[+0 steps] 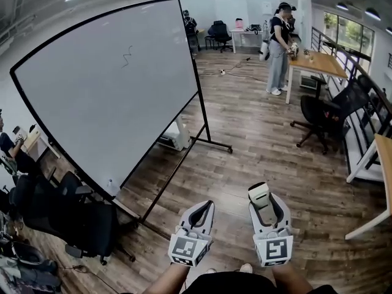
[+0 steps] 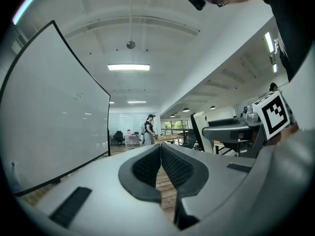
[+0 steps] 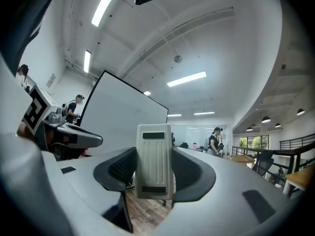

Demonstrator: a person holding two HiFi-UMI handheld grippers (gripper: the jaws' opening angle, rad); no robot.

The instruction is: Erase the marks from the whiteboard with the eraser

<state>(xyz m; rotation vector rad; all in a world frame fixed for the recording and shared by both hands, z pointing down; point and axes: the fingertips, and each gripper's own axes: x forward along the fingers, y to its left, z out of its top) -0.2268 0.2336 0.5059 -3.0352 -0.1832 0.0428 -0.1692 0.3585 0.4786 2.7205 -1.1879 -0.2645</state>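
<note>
1 squiggle (image 1: 127, 57) marks whiteboard (image 1: 92, 109); right gripper (image 1: 264, 198) clamps eraser (image 3: 154, 161).

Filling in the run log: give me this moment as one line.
left hand-held gripper: shut, empty | right hand-held gripper: shut on white ribbed plastic eraser | large white whiteboard: black squiggle mark unerased, eraser not touching

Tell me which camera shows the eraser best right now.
The right gripper view. There the eraser fills the centre, upright and face-on, clamped between the tongs of the right gripper. The head view shows it small, from above. The left gripper view catches it only side-on, off to the right.
</note>
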